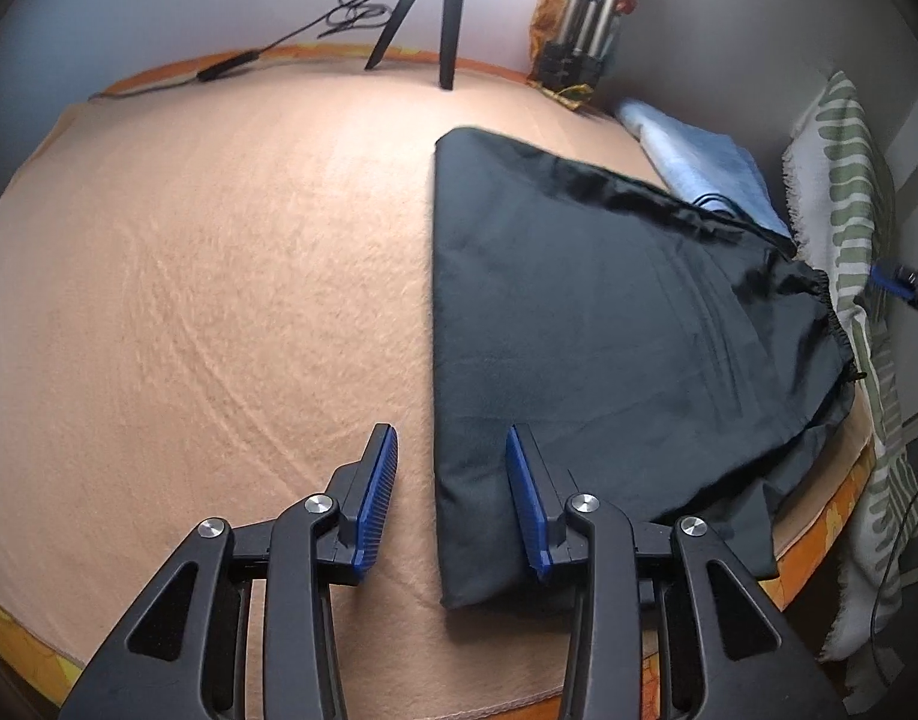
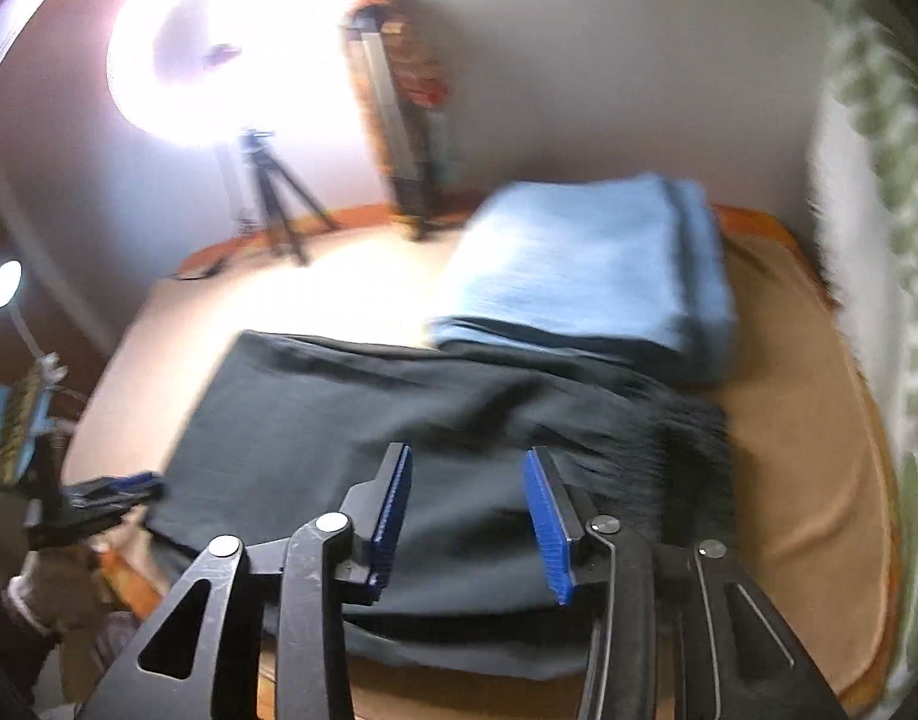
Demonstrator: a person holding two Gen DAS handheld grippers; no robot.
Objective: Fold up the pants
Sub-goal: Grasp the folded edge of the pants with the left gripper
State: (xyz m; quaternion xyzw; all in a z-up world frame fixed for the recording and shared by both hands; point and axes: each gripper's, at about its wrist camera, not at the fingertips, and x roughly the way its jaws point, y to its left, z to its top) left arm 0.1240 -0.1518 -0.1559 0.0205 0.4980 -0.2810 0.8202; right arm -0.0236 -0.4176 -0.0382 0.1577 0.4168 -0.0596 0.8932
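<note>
**Black pants lie folded on the bed, both grippers released above them**

The pants (image 1: 609, 324) lie folded into a flat dark slab on the peach blanket (image 1: 207, 300) covering the bed, their gathered waistband toward the striped cloth (image 1: 849, 228) at the right edge. A folded blue towel (image 2: 585, 264) sits just beyond them, touching their far side. The left gripper (image 1: 452, 498) hovers over the near left edge of the pants, fingers spread apart and grasping nothing. The right gripper (image 2: 468, 516) hangs above the pants too, its fingers likewise released and empty. A tripod (image 1: 435, 6) stands at the bed's far edge.
</note>
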